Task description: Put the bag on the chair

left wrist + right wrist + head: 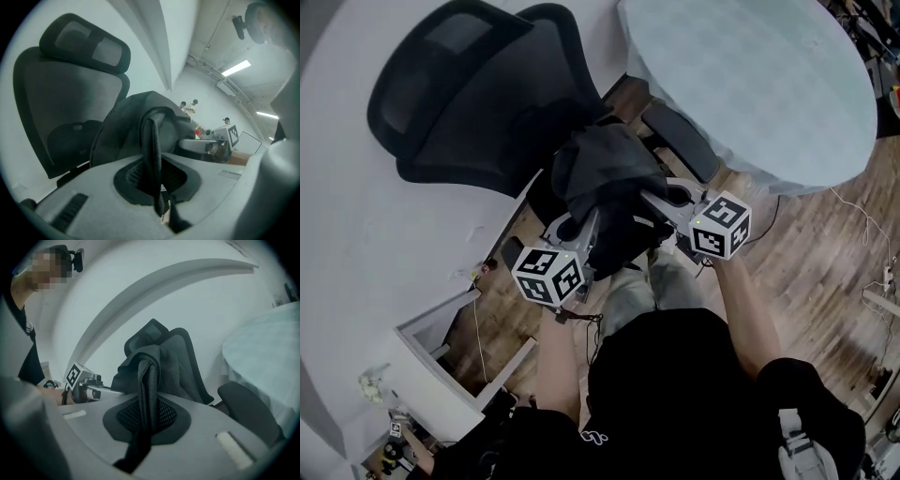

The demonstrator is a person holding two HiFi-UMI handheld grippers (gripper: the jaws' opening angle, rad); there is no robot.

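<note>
A dark bag (602,178) hangs between both grippers, over the seat of a black mesh office chair (450,94). My left gripper (574,225) is shut on one of the bag's straps (152,154), which runs up between its jaws in the left gripper view. My right gripper (664,201) is shut on another padded strap (147,390). In the left gripper view the bag (136,124) bulges just ahead of the left gripper (157,187), with the chair's back (56,93) behind it. The right gripper (145,423) sees the bag (154,359) in front of the chair (185,357). The seat is hidden under the bag.
A round table with a pale cloth (750,84) stands close on the chair's right. The chair's armrest (680,141) lies between bag and table. A white wall curves behind the chair. Cables lie on the wooden floor (825,244). White furniture (441,347) stands at lower left.
</note>
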